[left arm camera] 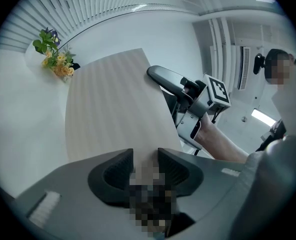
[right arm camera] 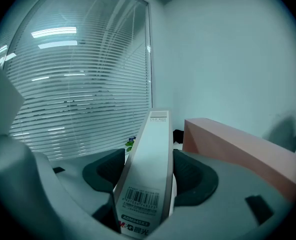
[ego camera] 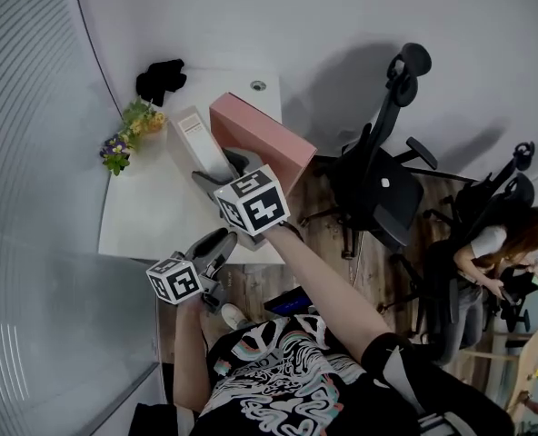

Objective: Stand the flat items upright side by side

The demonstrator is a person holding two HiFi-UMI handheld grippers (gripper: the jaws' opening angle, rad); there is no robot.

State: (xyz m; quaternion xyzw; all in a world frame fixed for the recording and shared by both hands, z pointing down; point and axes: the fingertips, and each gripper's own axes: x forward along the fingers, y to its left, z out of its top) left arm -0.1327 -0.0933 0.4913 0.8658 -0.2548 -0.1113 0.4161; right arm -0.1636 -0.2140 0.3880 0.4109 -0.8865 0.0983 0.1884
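On the white table (ego camera: 146, 216) stands a pink file box (ego camera: 262, 137) (right arm camera: 228, 144). A white file box (ego camera: 196, 133) (right arm camera: 155, 144) leans just left of it. My right gripper (ego camera: 222, 171) (right arm camera: 148, 160) is shut on the white box's spine, barcode end nearest the camera. The left gripper view shows that box's broad striped side (left arm camera: 113, 109) tilted, with the right gripper (left arm camera: 188, 96) on its far edge. My left gripper (ego camera: 219, 242) (left arm camera: 145, 156) hovers at the table's front edge, jaws slightly apart. I see nothing clamped between them.
A small bunch of flowers (ego camera: 128, 134) (left arm camera: 55, 59) and a black object (ego camera: 160, 80) sit at the table's far left by the window blinds. A black office chair (ego camera: 378, 180) stands right of the table. Farther right a person (ego camera: 496, 252) sits.
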